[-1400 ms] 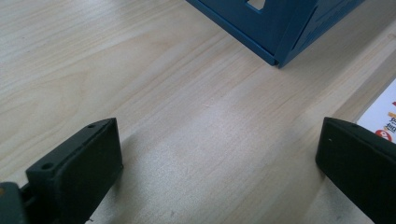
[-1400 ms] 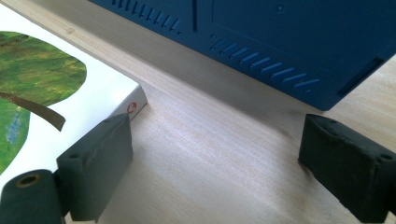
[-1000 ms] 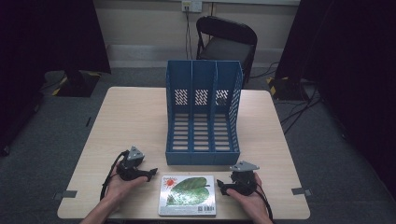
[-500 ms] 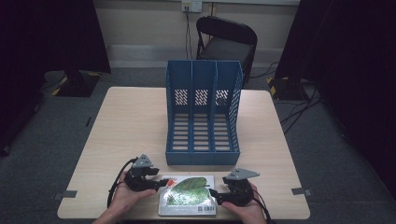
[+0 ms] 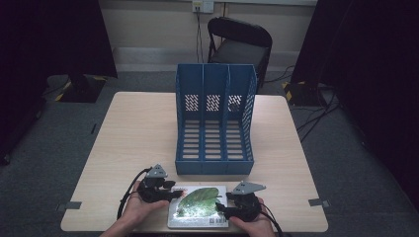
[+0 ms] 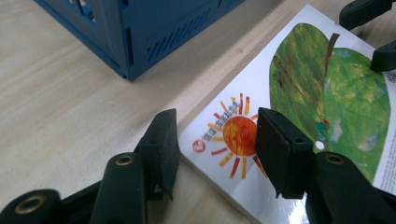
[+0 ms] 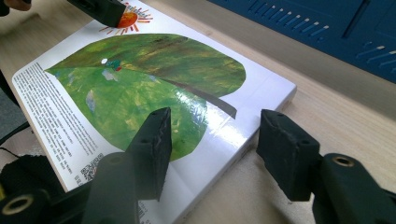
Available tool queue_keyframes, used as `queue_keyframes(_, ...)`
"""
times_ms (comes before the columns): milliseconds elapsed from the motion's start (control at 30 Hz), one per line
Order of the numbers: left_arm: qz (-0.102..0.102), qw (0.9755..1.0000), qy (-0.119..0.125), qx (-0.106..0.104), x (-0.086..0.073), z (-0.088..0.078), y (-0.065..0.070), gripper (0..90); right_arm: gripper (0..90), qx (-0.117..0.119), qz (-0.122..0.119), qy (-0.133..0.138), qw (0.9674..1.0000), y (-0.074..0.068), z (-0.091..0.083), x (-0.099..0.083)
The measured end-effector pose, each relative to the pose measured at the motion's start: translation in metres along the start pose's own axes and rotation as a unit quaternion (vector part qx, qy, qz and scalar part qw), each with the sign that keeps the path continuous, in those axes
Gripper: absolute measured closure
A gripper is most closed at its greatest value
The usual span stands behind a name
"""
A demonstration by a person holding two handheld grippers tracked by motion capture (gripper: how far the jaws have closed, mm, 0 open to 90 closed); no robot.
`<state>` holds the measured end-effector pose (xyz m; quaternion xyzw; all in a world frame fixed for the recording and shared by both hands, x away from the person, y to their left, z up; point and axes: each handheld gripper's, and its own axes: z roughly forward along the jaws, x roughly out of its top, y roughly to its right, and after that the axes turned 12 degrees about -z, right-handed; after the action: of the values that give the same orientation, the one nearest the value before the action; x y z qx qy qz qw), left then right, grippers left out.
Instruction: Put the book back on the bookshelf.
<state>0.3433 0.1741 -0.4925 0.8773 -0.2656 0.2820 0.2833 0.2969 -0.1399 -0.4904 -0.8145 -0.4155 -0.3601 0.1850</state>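
Both hand-held grippers are straddling opposite corners of the book (image 5: 197,206), which is lying flat at the table's (image 5: 138,133) near edge, just before the blue file rack (image 5: 215,118). Left hand-held gripper (image 6: 215,140) and right hand-held gripper (image 7: 212,149) have just been closing, jaws still spread, not yet pinching.

Book (image 5: 198,206) lies flat, cover up, at my near table edge just in front of the blue file rack: white glossy cover, big green leaf, small orange sun in one corner.
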Motion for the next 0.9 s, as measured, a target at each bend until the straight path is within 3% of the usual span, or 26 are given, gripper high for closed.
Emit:
queue_keyframes(100,0.002,1.0,0.002,0.001,0.001,0.001,0.001,51.0,25.9,0.021,-0.004,-0.01,0.9997,-0.003,0.002,-0.001)
queue_keyframes(267,-0.005,1.0,0.0,-0.006,0.001,0.001,-0.001,50.8,10.0,0.046,-0.028,-0.031,0.9981,-0.012,0.002,-0.003)
queue_keyframes(533,-0.015,0.9998,0.002,-0.01,0.001,0.002,-0.003,49.7,7.6,0.06,-0.038,-0.042,0.9966,-0.018,-0.001,-0.006)
queue_keyframes(633,-0.012,0.9999,0.002,-0.011,0.002,0.003,-0.004,49.7,6.5,0.044,-0.067,-0.046,0.9957,-0.025,-0.001,-0.009)
queue_keyframes(767,-0.018,0.9998,-0.003,-0.011,0.005,0.004,-0.007,44.3,6.3,0.04,-0.067,-0.048,0.9958,-0.026,-0.001,-0.008)
queue_keyframes(833,-0.014,0.9999,-0.008,0.002,0.006,0.002,-0.008,40.9,6.5,0.038,-0.063,-0.044,0.9963,-0.027,0.0,-0.008)
queue_keyframes(900,-0.025,0.9996,-0.01,0.009,0.006,-0.005,-0.01,37.9,6.5,0.032,-0.06,-0.041,0.9969,-0.029,0.002,-0.008)
